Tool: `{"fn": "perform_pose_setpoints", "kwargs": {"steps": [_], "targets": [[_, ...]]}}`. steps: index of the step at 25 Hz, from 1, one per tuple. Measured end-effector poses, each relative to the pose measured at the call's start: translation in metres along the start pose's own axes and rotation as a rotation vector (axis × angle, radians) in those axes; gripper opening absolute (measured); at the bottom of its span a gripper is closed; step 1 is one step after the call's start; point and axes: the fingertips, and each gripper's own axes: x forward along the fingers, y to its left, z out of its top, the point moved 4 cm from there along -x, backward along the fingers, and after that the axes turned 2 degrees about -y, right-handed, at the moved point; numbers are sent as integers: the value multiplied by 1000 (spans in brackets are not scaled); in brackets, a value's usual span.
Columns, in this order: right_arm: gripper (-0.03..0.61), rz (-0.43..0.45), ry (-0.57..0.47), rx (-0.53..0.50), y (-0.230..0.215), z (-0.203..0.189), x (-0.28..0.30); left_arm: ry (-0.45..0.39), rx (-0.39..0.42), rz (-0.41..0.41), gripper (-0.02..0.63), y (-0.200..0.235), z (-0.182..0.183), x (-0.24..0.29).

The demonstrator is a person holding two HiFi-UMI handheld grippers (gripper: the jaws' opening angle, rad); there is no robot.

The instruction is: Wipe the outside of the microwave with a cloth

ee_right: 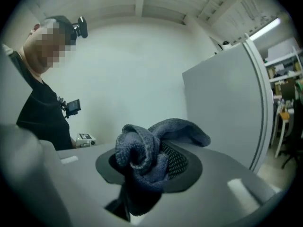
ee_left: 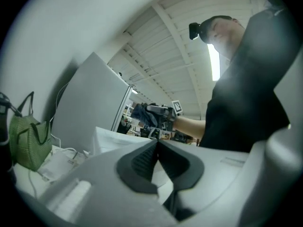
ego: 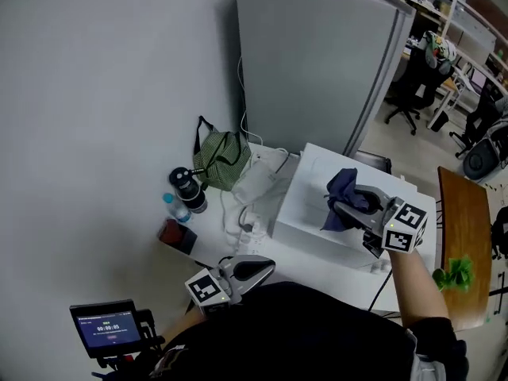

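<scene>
A white microwave (ego: 317, 213) stands on the table, its top facing the head view; its corner (ee_left: 111, 138) also shows in the left gripper view. My right gripper (ego: 343, 202) hovers over the microwave's top, shut on a dark blue cloth (ego: 343, 197) that bunches between its pads and hangs down. In the right gripper view the cloth (ee_right: 147, 155) fills the jaws. My left gripper (ego: 266, 270) is held low near my body at the table's front edge, jaws shut with nothing between them (ee_left: 157, 145).
Left of the microwave lie a green mesh bag (ego: 221, 159), a black bottle (ego: 187, 189), a small water bottle (ego: 176, 207), white cables (ego: 242, 213) and a dark red box (ego: 178, 236). A grey refrigerator (ego: 317, 62) stands behind. Office chairs (ego: 417, 86) are at right.
</scene>
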Motion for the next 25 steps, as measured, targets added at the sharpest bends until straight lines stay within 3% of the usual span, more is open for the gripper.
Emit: {"fn": "perform_pose_setpoints", "kwargs": {"steps": [2, 3, 5, 6, 7, 9, 12, 17, 22, 25], "targets": [[145, -61, 61, -97, 9, 9, -18, 13, 33, -47, 3, -20, 2, -1], [145, -165, 47, -138, 20, 3, -61, 56, 83, -143, 3, -39, -1, 11], [145, -466, -61, -193, 45, -16, -183, 190, 225, -435, 3, -81, -2, 60], [145, -568, -91, -215, 54, -24, -234, 236, 271, -538, 3, -108, -5, 85], [145, -615, -83, -234, 57, -29, -267, 256, 289, -585, 3, -134, -10, 101], [145, -629, -12, -259, 48, -31, -280, 256, 288, -600, 3, -162, -17, 111], [146, -659, 131, -285, 10, -26, -251, 239, 283, -600, 3, -158, -14, 103], [146, -680, 504, -391, -89, -41, -215, 195, 240, -489, 3, -135, -7, 102], [146, -539, 982, -418, -138, -93, -213, 148, 219, -368, 3, -124, 2, 93], [149, -426, 1184, -411, -139, -119, -218, 134, 200, -331, 3, -118, 2, 90]]}}
